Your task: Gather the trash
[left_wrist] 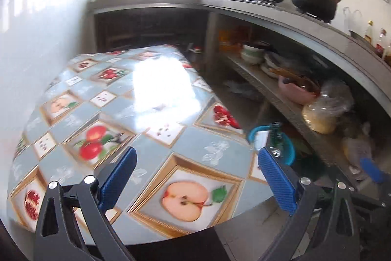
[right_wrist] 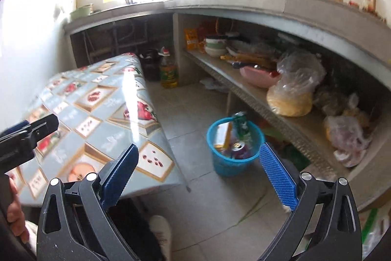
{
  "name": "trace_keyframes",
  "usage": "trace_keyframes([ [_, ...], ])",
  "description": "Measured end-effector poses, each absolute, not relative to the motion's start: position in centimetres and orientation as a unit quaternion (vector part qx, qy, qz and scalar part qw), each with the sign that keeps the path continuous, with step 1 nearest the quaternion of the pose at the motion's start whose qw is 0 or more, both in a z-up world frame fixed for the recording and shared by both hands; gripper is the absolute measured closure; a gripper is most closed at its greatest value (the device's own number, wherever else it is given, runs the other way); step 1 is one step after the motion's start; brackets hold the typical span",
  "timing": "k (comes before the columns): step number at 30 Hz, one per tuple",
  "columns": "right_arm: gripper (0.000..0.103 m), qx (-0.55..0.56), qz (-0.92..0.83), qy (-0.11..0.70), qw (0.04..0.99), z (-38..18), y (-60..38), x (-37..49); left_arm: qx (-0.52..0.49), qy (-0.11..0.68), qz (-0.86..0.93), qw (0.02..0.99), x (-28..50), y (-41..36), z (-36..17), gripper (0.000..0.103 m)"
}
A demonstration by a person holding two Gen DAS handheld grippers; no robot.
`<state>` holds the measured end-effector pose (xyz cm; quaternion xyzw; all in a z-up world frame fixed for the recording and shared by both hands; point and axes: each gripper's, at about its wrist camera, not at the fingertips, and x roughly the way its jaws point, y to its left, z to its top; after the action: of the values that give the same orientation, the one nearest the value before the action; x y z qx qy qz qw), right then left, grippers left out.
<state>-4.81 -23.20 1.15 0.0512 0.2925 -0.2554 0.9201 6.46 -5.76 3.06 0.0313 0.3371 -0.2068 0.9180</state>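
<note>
Jaws of both grippers spread wide, empty; trash-filled blue basket (right_wrist: pixel 233 151) below, between right gripper's (right_wrist: pixel 199 170) jaws.

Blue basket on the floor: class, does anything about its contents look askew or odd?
Yes. In the blue basket, a green can sticks up tilted above the rim, apparently not settled, and a yellow box leans against the wall. Nothing looks spilled on the floor around it.
</note>
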Motion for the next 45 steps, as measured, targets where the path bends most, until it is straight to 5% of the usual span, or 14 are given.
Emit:
trace_keyframes([
  [13,0.008,0.046,-0.236,0.335,0.911,-0.2,-22.3,-5.4,0.016,0.413,-0.149,0.898,4.2,-4.1,-0.7,0.006],
  [45,0.008,0.043,-0.237,0.336,0.911,-0.6,-22.8,-6.7,0.062,0.405,-0.141,0.901,3.1,-5.7,-0.4,0.006],
])
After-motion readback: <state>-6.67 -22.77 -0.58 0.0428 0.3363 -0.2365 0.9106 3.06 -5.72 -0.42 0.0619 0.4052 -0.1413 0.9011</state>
